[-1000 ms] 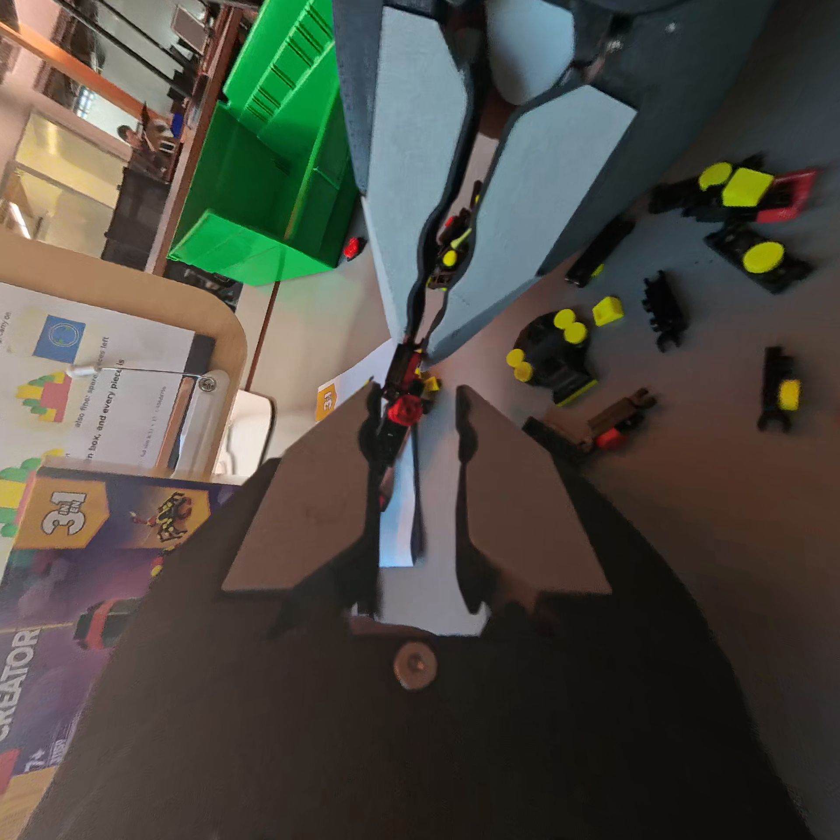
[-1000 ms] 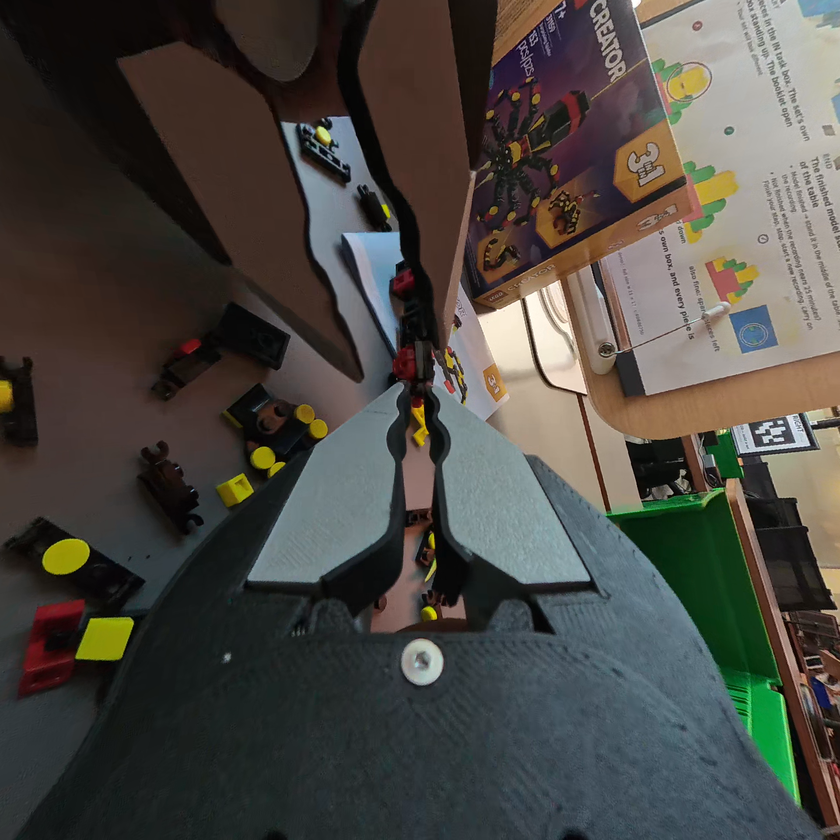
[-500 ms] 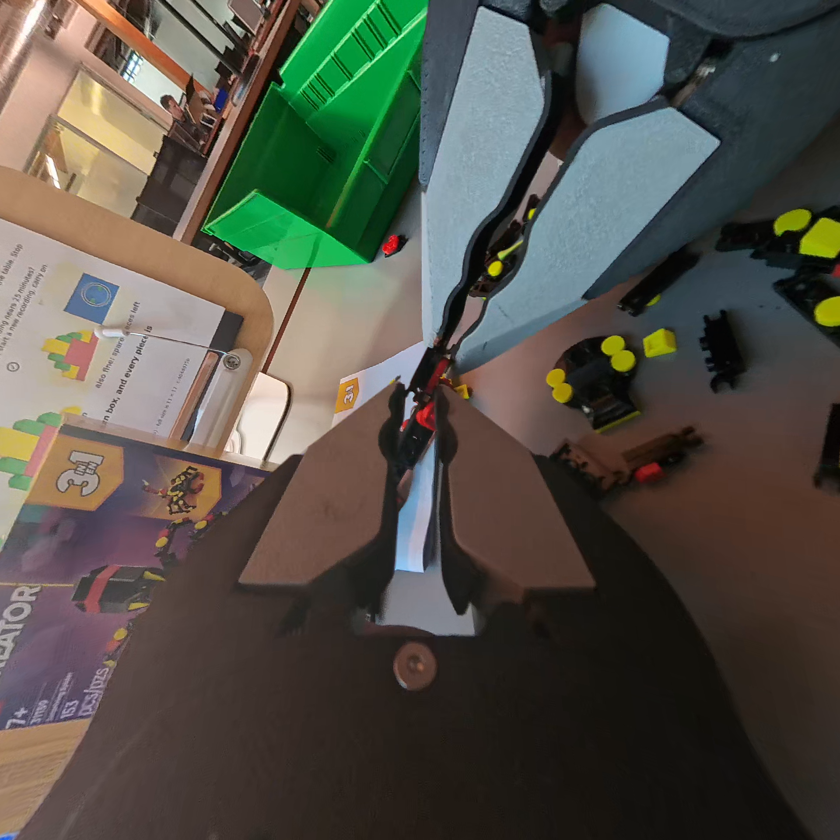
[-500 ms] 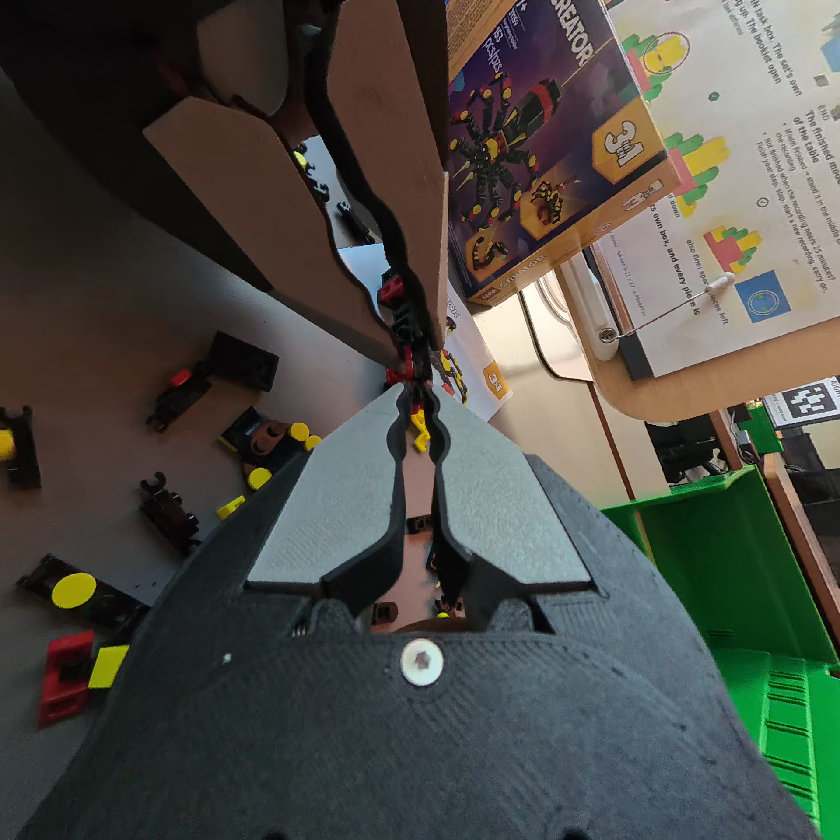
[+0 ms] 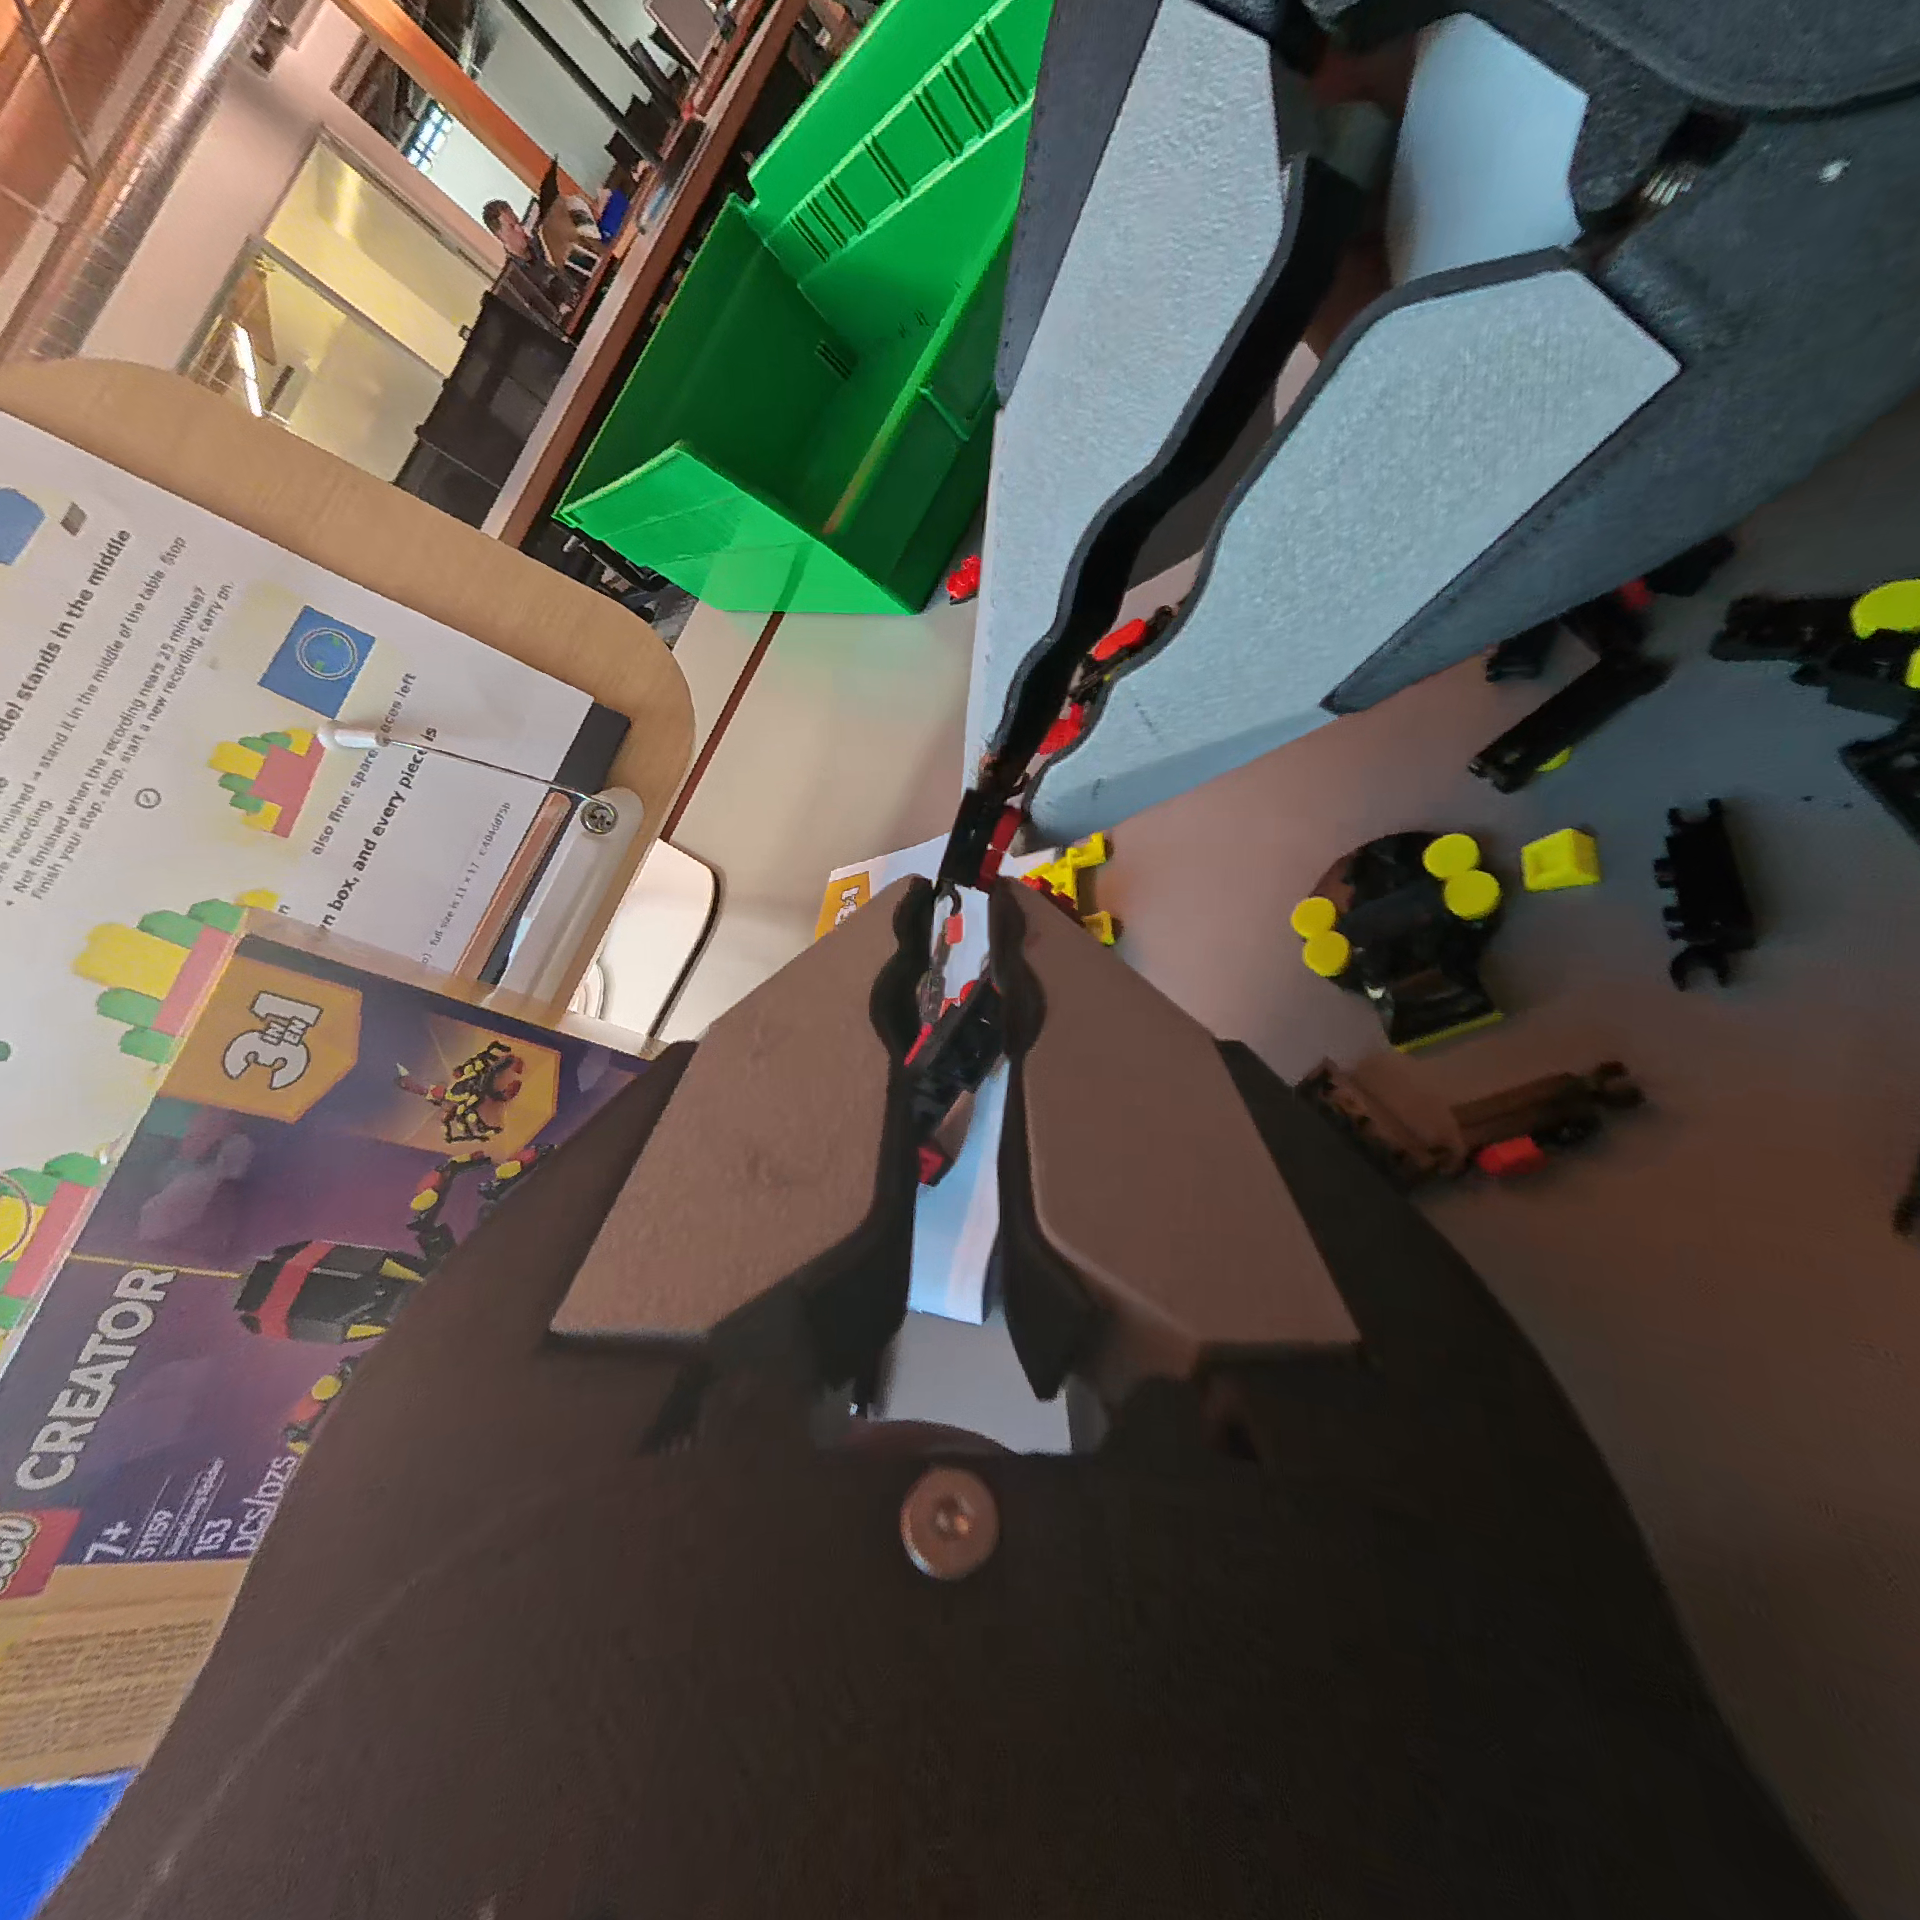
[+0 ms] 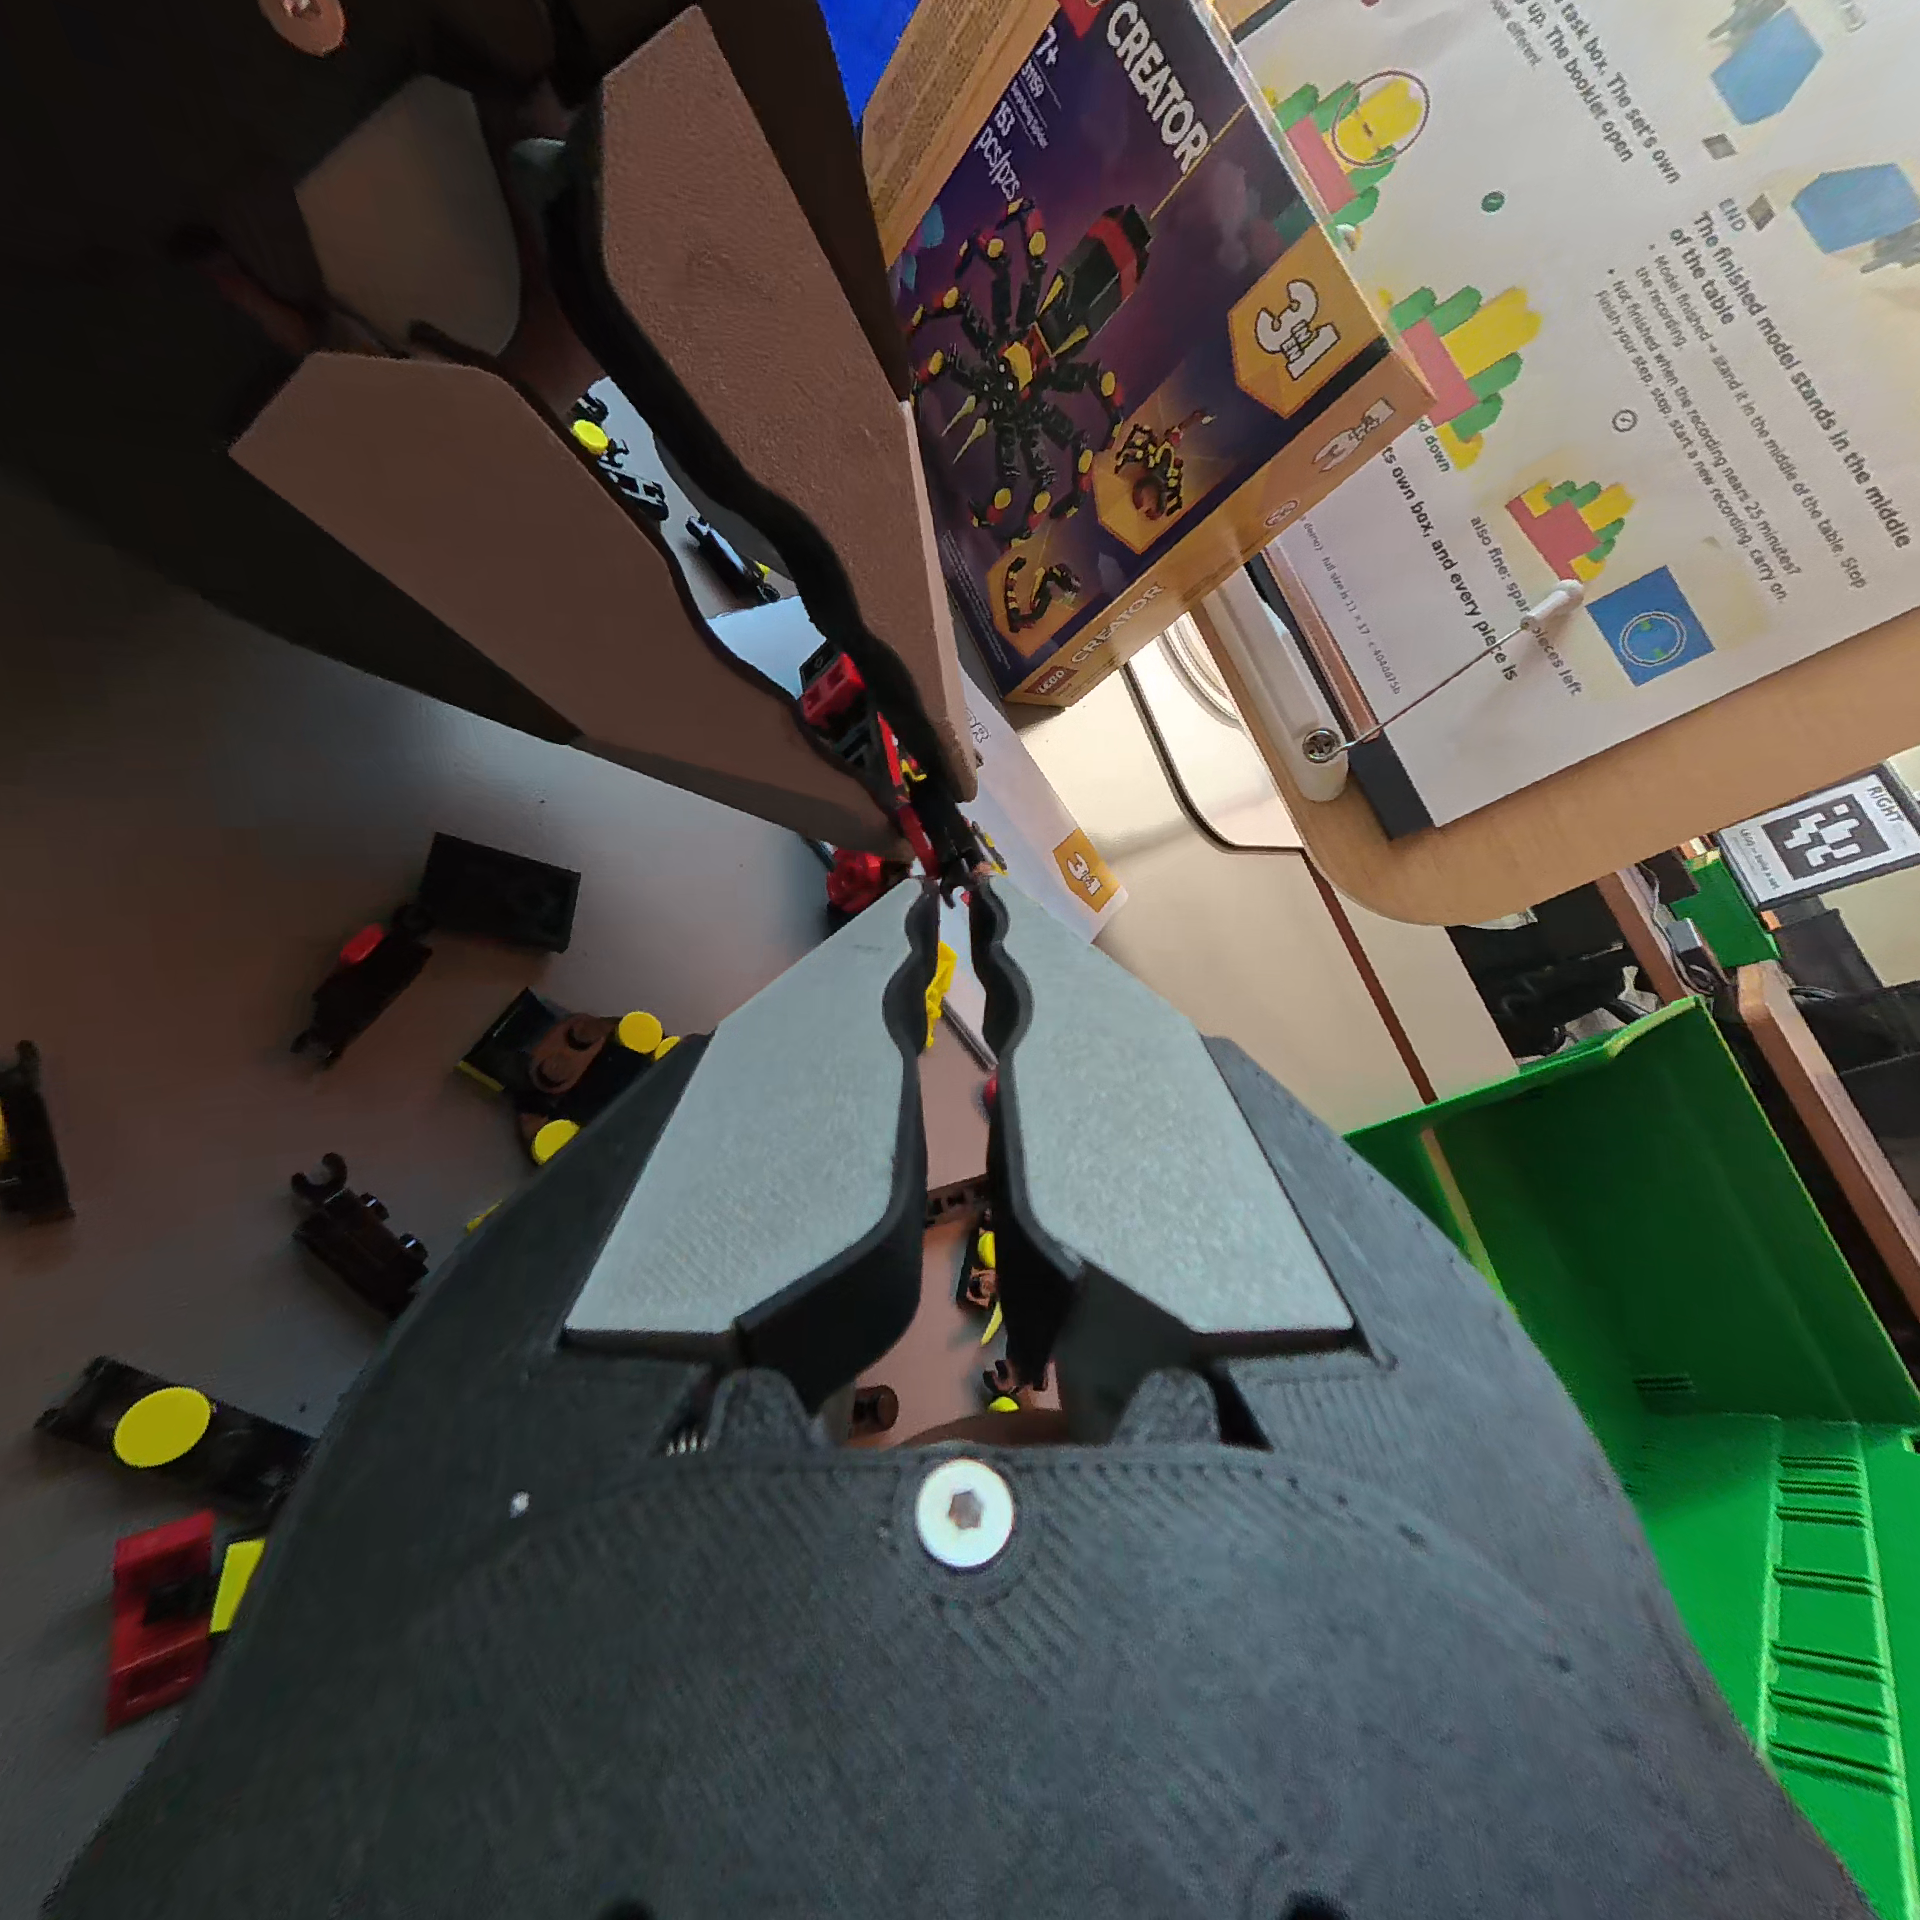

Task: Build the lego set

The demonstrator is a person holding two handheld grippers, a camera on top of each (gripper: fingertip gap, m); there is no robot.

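Left wrist view: the left gripper (image 5: 951, 904), brown-padded, is clenched on a slim black and red lego assembly (image 5: 951, 1039) lying along the slot between its fingers. Tip to tip with it, the grey-padded right gripper (image 5: 1013, 774) pinches the far end of a similar black and red strip, both raised above the grey table (image 5: 1558, 1403). Beyond the assembly on the table lie a round black piece with yellow studs (image 5: 1397, 940), a small yellow brick (image 5: 1558, 860) and a brown and red piece (image 5: 1486, 1122), well apart with bare table between them. Left of the assembly stand the purple set box (image 5: 260, 1195) and a green bin (image 5: 821, 416).

Right wrist view: the right gripper (image 6: 951, 904) is closed tight, meeting the left gripper (image 6: 925, 800) at the assembly (image 6: 862, 717). Loose black, yellow and red pieces (image 6: 561, 1060) lie left of the assembly; the white instruction booklet (image 6: 1060, 852) lies just right of it at the table edge.
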